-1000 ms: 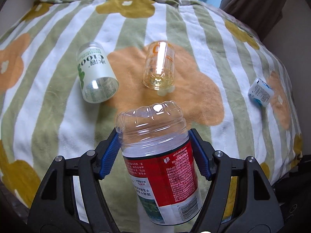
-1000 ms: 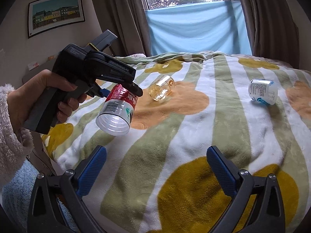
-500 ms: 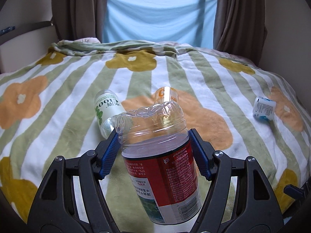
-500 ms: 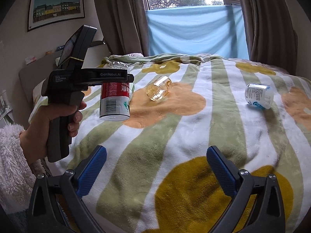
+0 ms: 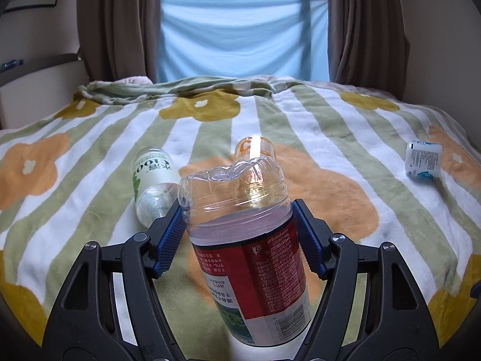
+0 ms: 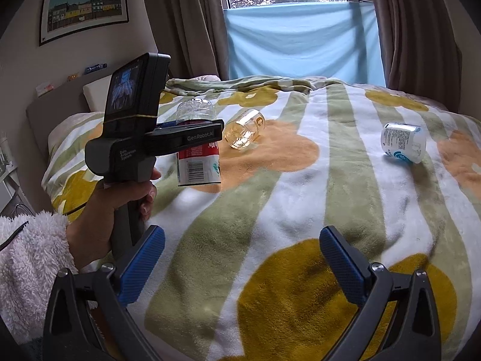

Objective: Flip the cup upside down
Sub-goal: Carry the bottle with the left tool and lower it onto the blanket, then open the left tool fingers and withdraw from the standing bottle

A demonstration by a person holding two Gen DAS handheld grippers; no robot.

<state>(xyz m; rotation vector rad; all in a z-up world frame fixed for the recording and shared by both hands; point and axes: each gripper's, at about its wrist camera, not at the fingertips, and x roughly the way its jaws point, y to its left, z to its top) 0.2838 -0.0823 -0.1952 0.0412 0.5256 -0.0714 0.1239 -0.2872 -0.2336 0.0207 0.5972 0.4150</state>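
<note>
My left gripper [image 5: 239, 237] is shut on a clear plastic cup with a red label [image 5: 249, 255]. The cup is held upright in the air with its closed bumpy base up and its open end down, just above the blanket. In the right wrist view the same cup [image 6: 198, 162] hangs in the left gripper [image 6: 192, 128] at the left. My right gripper [image 6: 240, 258] is open and empty, low over the near part of the bed.
The bed is covered by a striped flower blanket [image 6: 300, 210]. A clear orange-print cup [image 5: 255, 150] lies on its side, also seen in the right wrist view [image 6: 245, 134]. A green-label cup [image 5: 151, 180] lies at left. A white-and-blue cup [image 5: 423, 159] lies at right [image 6: 402, 146].
My left gripper has tipped up from pointing down at the bed to level. The red-label cup has turned with it, from tilted to upright with its open end down.
</note>
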